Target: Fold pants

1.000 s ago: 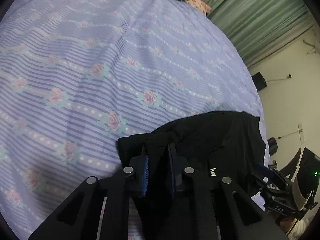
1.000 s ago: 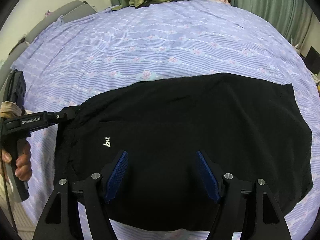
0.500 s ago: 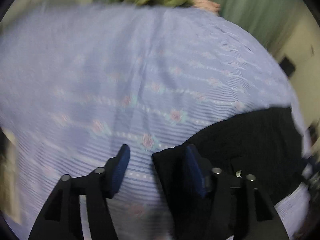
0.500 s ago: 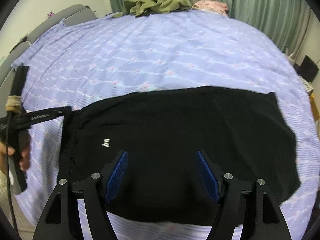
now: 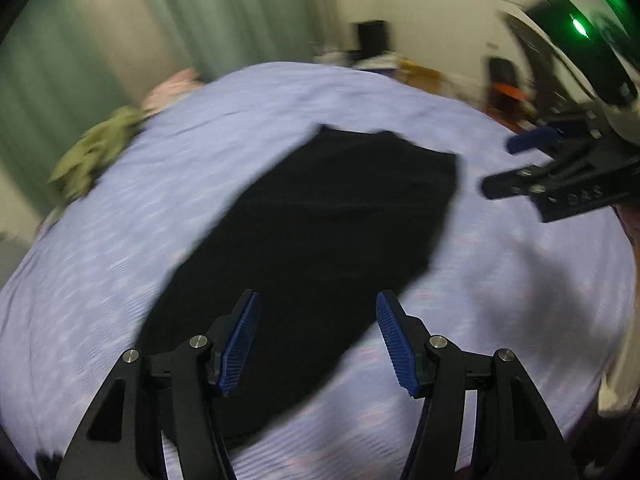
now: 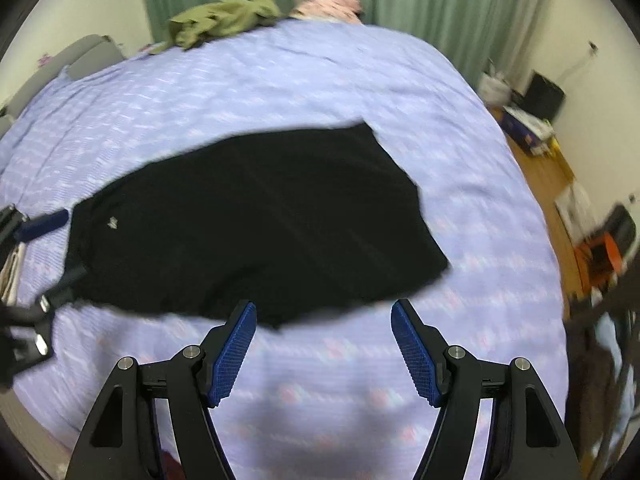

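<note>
The black pants (image 5: pixel 320 240) lie folded flat on the lilac flowered bedspread (image 5: pixel 140 220); they also show in the right wrist view (image 6: pixel 248 224), with a small white logo near their left end. My left gripper (image 5: pixel 318 340) is open and empty, raised above the near end of the pants. My right gripper (image 6: pixel 324 348) is open and empty, held above the bedspread (image 6: pixel 320 380) just in front of the pants. Each gripper shows in the other's view, the right one (image 5: pixel 560 168) and the left one (image 6: pixel 24 264). Both views are motion-blurred.
An olive garment (image 6: pixel 224 20) and a pink one (image 6: pixel 328 4) lie at the bed's far edge by green curtains (image 6: pixel 420 8). A wooden floor with boxes and clutter (image 6: pixel 560 168) lies to the right of the bed.
My left gripper has let go of the pants' corner, opened wide and swung up and back. My right gripper has drawn back from over the pants. The pants now lie flat.
</note>
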Action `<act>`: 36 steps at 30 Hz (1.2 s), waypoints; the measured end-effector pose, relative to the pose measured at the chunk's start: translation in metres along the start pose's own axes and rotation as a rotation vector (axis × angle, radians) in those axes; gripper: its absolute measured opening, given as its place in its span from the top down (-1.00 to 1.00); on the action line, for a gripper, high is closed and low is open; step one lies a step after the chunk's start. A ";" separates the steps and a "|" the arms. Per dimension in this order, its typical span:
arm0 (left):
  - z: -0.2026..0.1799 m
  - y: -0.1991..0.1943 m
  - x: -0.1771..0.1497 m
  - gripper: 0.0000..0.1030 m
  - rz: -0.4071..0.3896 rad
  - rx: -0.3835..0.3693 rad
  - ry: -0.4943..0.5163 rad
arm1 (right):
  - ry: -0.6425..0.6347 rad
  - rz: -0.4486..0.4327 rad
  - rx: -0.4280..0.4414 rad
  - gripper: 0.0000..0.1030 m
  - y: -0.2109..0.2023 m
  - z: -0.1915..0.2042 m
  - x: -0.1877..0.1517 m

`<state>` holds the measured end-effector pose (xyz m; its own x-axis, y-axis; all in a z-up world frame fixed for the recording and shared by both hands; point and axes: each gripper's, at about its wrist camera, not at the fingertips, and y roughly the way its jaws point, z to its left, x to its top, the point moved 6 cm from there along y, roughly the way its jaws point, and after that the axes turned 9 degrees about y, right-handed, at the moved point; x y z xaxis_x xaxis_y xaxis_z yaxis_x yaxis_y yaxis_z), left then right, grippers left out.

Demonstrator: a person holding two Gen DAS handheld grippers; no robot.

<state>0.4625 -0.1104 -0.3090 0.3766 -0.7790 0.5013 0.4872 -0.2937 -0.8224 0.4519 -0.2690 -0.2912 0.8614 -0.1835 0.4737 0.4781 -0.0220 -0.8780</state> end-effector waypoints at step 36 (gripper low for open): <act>0.035 0.172 0.029 0.86 0.142 -0.349 -0.282 | 0.199 0.086 0.399 0.09 0.086 0.008 -0.013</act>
<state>0.5848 -0.1636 -0.4268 0.6430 -0.6584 0.3913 0.1398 -0.4015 -0.9051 0.4832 -0.2610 -0.3722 0.8698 -0.3543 0.3433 0.4685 0.3752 -0.7998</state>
